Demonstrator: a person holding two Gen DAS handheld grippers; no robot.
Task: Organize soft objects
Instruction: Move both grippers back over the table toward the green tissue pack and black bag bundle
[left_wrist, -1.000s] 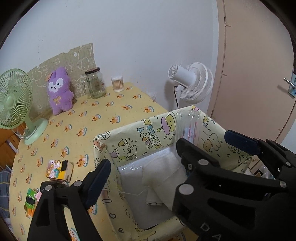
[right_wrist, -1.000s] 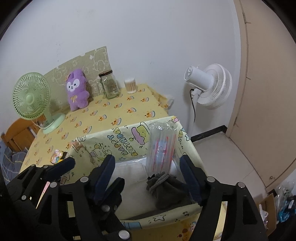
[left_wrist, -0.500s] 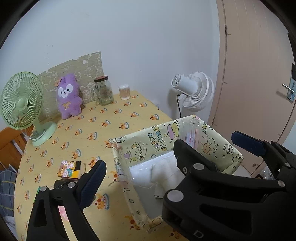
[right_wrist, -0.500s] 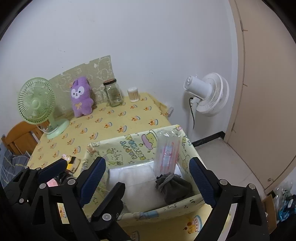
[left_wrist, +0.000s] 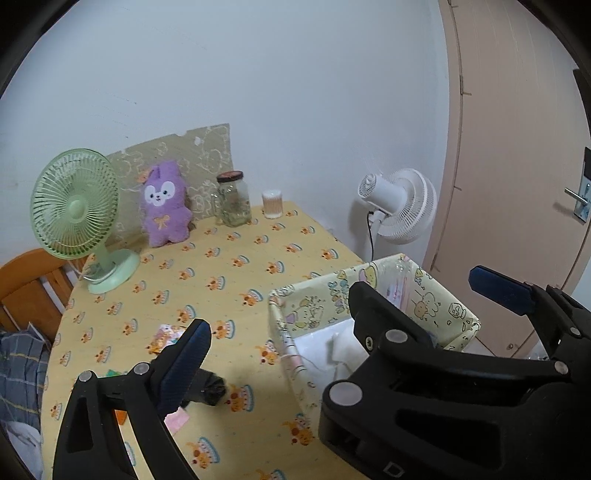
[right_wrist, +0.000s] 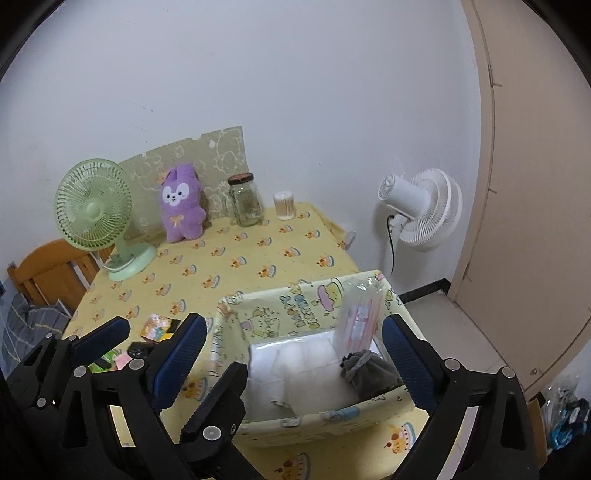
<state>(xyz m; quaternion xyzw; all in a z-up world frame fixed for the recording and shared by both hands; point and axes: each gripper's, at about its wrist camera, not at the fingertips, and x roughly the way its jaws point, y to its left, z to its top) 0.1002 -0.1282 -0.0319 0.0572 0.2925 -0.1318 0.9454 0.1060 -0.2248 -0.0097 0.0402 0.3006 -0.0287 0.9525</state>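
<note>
both claws have drawn back and up from the fabric box (right_wrist: 332, 306), their jaws just having opened wide, nothing between them. left claw (left_wrist: 277, 314) hangs over the table (left_wrist: 229, 266); right claw (right_wrist: 295, 343) frames the box, which holds white folded cloths (right_wrist: 295, 362), a grey pouch (right_wrist: 369, 369) and an upright plastic packet (right_wrist: 360, 314)
</note>
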